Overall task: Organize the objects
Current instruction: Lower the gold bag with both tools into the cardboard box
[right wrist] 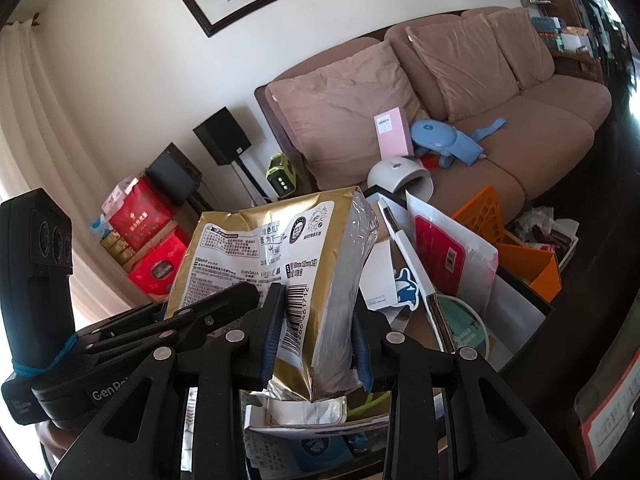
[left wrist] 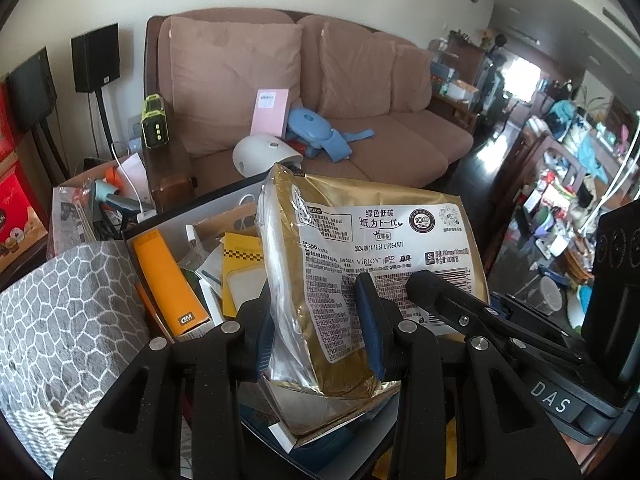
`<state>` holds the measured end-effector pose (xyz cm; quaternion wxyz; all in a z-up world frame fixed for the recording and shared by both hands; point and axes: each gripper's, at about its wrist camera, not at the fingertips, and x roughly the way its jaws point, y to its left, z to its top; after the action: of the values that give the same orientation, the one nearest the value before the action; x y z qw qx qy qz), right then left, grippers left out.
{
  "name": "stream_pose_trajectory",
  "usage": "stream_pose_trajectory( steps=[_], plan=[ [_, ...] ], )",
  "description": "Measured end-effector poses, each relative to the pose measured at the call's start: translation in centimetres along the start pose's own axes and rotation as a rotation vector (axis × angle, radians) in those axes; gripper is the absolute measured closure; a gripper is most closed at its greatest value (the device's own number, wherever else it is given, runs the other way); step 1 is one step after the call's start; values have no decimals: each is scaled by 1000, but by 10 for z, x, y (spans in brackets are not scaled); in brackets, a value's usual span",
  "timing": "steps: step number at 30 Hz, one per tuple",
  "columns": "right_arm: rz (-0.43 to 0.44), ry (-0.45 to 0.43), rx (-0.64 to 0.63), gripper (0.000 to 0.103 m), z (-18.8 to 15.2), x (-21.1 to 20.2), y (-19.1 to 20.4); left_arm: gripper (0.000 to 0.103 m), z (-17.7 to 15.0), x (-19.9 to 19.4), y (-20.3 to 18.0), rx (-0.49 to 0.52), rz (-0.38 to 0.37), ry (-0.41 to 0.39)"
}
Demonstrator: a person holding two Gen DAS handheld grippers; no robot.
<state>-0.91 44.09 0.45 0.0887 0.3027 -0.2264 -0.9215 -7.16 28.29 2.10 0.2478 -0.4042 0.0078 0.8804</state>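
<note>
Both grippers clamp the gold pack (left wrist: 360, 280): the left gripper (left wrist: 320, 336) on one end, the right gripper (right wrist: 316, 340) on the other, above the box (left wrist: 168, 220) clutter. The slick film could slip if either hand pulls unevenly. The label reads "VIRJOY".

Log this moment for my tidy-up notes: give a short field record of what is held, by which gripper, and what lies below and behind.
held item: gold tissue pack, white printed label with barcode
left gripper: fingers shut on the pack's left end
right gripper: fingers shut on the pack's barcode end
pack position: lifted above an open box of clutter
in the box: orange carton, yellow-black card
behind: pink sofa with pink box, blue massager, white dome device
</note>
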Motion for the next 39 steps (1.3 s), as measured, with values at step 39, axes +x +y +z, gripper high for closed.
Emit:
stream_pose_trajectory(
  steps=[39],
  plan=[
    [-34, 94, 19, 71, -14, 36, -15, 68, -15, 35, 9, -38, -11, 78]
  ],
)
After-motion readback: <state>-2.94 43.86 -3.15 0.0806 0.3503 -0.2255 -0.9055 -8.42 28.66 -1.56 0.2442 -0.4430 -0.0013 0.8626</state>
